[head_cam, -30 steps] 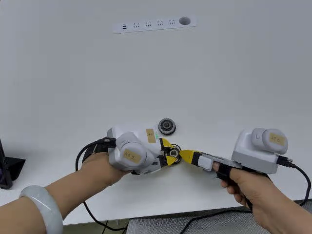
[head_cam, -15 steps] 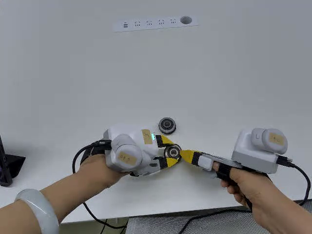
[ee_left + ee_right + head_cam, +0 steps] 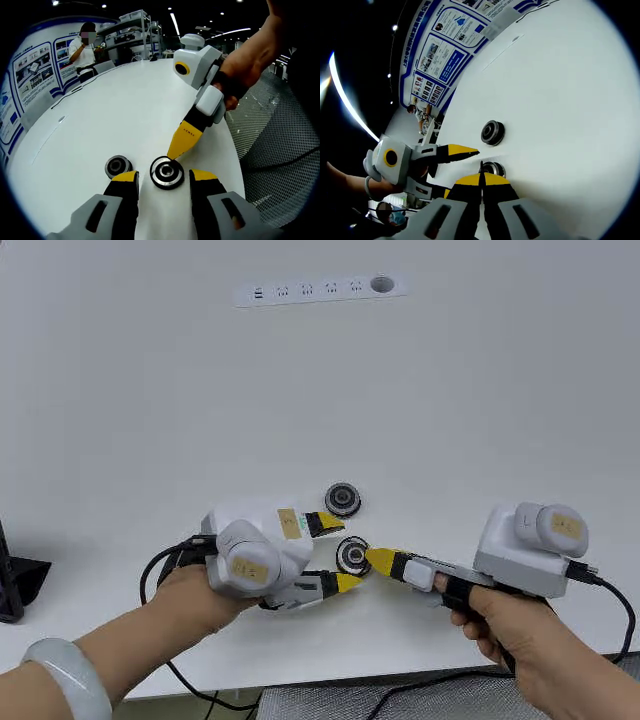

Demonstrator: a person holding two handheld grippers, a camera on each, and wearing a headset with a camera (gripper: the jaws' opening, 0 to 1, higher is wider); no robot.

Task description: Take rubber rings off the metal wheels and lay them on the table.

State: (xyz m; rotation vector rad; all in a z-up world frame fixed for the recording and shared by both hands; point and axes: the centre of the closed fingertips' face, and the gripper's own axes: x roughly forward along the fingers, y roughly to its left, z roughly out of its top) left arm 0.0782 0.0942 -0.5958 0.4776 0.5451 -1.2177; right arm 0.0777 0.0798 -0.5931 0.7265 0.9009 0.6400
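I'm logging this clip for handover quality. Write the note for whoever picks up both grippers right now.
Left gripper: open, jaws on either side of the near wheel, not clamped on it.
Right gripper: shut, holding nothing, tip at that wheel's rim.
Far wheel: sits apart on the table, untouched.
Done: nothing, it seems; both wheels look to have their dark rubber rings on.
Left to do: strip both rings and lay them on the table.
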